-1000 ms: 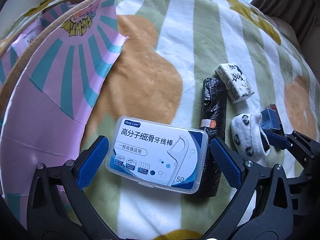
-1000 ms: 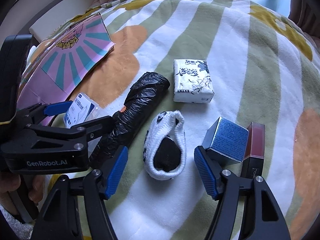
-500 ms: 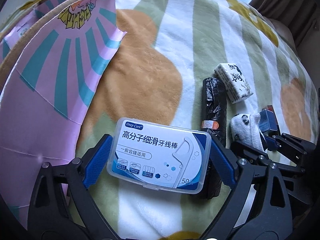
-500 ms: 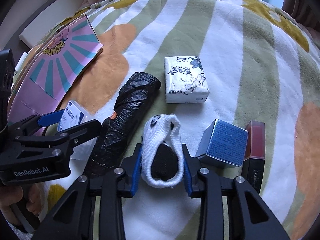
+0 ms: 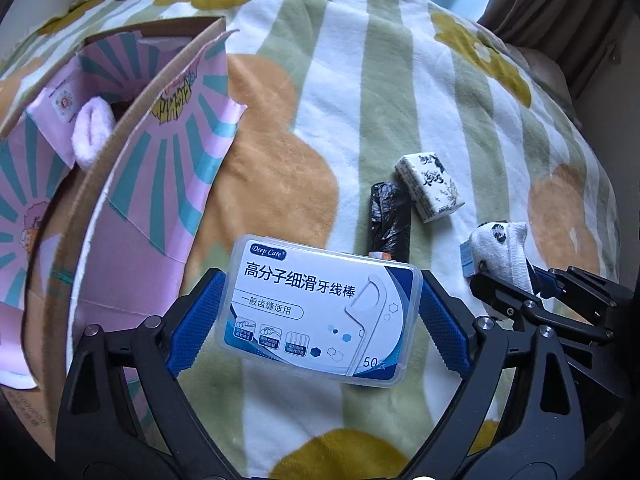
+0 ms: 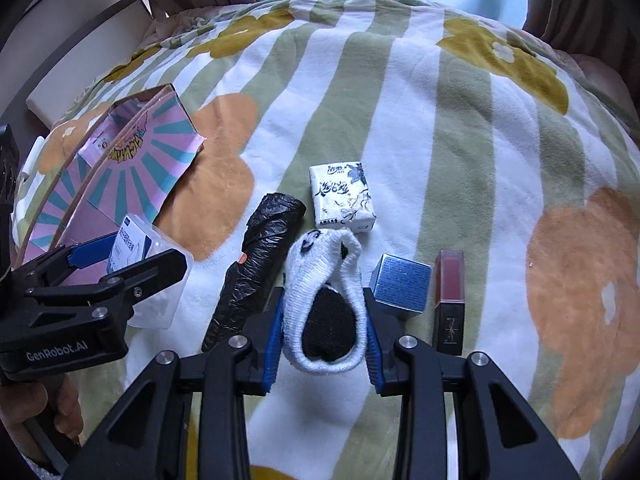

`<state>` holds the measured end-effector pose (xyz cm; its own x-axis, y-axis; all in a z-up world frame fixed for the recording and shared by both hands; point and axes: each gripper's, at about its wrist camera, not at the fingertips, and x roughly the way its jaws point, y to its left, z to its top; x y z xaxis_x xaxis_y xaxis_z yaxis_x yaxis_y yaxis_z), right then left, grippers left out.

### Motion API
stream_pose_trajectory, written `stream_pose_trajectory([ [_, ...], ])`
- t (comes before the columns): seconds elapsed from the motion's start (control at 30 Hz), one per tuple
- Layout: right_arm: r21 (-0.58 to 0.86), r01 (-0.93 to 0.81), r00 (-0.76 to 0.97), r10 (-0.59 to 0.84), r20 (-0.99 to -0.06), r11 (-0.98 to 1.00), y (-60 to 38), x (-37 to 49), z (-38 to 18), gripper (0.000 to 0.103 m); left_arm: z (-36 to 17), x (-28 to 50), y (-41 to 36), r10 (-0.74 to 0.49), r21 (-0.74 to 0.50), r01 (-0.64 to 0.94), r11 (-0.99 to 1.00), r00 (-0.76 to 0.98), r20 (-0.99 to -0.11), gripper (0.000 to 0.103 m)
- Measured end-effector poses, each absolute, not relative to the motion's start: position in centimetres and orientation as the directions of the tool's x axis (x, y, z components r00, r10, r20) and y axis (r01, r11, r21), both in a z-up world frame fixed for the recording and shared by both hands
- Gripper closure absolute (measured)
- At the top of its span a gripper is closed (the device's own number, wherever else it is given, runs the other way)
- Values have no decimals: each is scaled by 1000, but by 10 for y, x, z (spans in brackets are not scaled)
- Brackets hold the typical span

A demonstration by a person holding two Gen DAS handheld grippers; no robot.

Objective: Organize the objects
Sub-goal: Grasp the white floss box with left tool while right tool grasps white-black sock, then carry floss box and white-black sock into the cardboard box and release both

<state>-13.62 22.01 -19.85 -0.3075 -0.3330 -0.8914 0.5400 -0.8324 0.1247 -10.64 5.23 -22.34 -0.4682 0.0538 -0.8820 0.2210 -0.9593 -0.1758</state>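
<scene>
Sorting roughly mid-way, by my read; left gripper (image 5: 320, 312) has its jaws closed across the short ends of the floss pick box (image 5: 322, 310), blue pads touching both ends, box looks lifted off the blanket (image 5: 360, 100); right gripper (image 6: 322, 322) has its jaws closed narrow on the rolled sock (image 6: 326, 300), pads pressing both sides of the white roll with the dark opening facing the camera; sock looks raised a bit off the blanket but hard to be sure; cardboard box (image 5: 132, 184) with pink and teal flaps sits open at the left, near the left gripper; one pale pink rolled item (image 5: 92, 136) lies inside it, probably a piece already sorted; no telling what else is in there; left on the blanket: black bag roll (image 6: 260, 264) just beside the sock, tissue pack (image 6: 342, 196) just beyond both, blue carton (image 6: 400, 288) and dark red lipstick box (image 6: 450, 300) side by side to the right of the sock; so two things in hand, four loose, none of these in the cardboard box yet; likely next each held piece goes over the flaps and in; flaps lean inward and could snag the floss pick box.
</scene>
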Motion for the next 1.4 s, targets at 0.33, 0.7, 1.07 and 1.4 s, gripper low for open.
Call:
stream_pose_trajectory([
  [0.33,108,418,-382,-282,-880,-902,231,-114,-113,71,-138,-96,54,86,-174,125,-977,-514,-853,10],
  [0.7,97,293,-420,-219,-881,-951,242,-85,-34,71,-49,-71,42,51,-100,66,-993,-523,-851,10],
  [1.07,77,234,-442,-176,-879,-969,244,-63,-7,71,-6,-55,45,42,-63,21,-998,-528,-848,10],
  [1.4,72,307,-449,-211,-868,-949,202,-63,5,71,2,-51,15,35,-86,69,-994,-546,-837,10],
])
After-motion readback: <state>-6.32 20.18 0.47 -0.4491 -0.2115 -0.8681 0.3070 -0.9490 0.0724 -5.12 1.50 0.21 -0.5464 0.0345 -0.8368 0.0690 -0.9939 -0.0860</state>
